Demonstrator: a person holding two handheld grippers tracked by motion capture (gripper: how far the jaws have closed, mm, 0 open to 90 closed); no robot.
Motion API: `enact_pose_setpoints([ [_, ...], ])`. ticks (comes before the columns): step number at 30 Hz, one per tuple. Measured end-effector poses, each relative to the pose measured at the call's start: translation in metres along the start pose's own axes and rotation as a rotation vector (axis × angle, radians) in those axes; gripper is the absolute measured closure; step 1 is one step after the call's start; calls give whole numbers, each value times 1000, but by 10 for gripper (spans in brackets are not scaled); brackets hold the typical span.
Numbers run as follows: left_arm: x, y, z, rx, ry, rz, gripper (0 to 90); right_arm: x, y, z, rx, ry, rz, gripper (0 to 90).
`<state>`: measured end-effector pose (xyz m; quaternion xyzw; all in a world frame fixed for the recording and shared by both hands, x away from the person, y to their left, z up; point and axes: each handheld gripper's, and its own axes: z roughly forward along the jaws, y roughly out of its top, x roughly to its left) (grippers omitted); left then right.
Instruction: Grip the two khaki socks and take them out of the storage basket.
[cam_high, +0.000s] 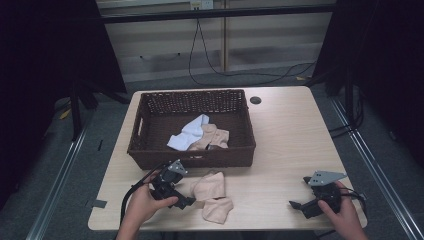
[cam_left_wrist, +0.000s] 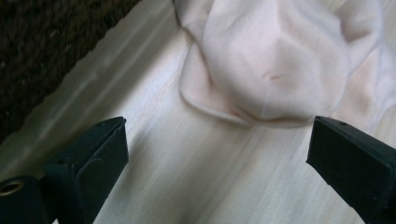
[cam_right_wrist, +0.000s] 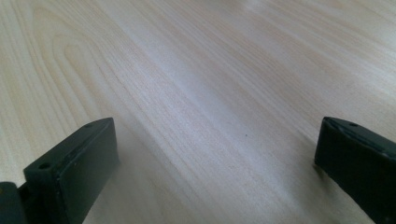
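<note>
Two pale pink socks (cam_high: 212, 195) lie on the wooden table (cam_high: 285, 140) in front of a dark wicker basket (cam_high: 145, 115). Inside the basket rest a white-blue sock (cam_high: 189, 132) and a pink sock (cam_high: 214, 137). My left gripper (cam_high: 186, 199) sits just left of the loose socks, open, its jaws wide apart. In the left gripper view (cam_left_wrist: 219, 144) the nearest pink sock (cam_left_wrist: 275, 60) lies just beyond the jaw tips, apart from them. My right gripper (cam_high: 299, 206) stands open near the table's front right corner; in the right gripper view (cam_right_wrist: 215, 149) bare wood lies between its jaws.
The basket wall (cam_left_wrist: 46, 51) runs close along the left gripper's left side. A round cable hole (cam_high: 255, 100) sits behind the basket. The table's front edge is right below both hands. Cables and dark stands lie on the floor beyond.
</note>
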<state>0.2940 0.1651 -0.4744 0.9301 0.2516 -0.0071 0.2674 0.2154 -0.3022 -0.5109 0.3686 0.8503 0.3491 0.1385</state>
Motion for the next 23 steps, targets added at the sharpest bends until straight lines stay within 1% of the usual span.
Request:
enact_pose_setpoints([
  [2,1,-5,4,9,11,14,40,0,0,0,0,0,0,0],
  [3,1,-7,5,21,11,30,40,0,0,0,0,0,0,0],
  [4,2,-8,6,29,10,57,40,0,0,0,0,0,0,0],
  [5,1,-10,7,22,6,54,40,0,0,0,0,0,0,0],
  [7,1,-13,9,15,21,84,19,0,0,0,0,0,0,0],
  [9,2,-14,9,7,22,94,19,0,0,0,0,0,0,0],
  [11,3,-17,10,-2,52,127,17,0,0,0,0,0,0,0],
  [12,3,-18,11,-12,54,119,2,0,0,0,0,0,0,0],
  [13,3,-20,10,-23,54,120,0,0,0,0,0,0,0,0],
  [14,3,-21,11,-40,54,111,0,0,0,0,0,0,0,0],
  [15,3,-22,11,-47,54,113,0,0,0,0,0,0,0,0],
  [23,2,-22,11,-48,58,104,0,0,0,0,0,0,0,0],
])
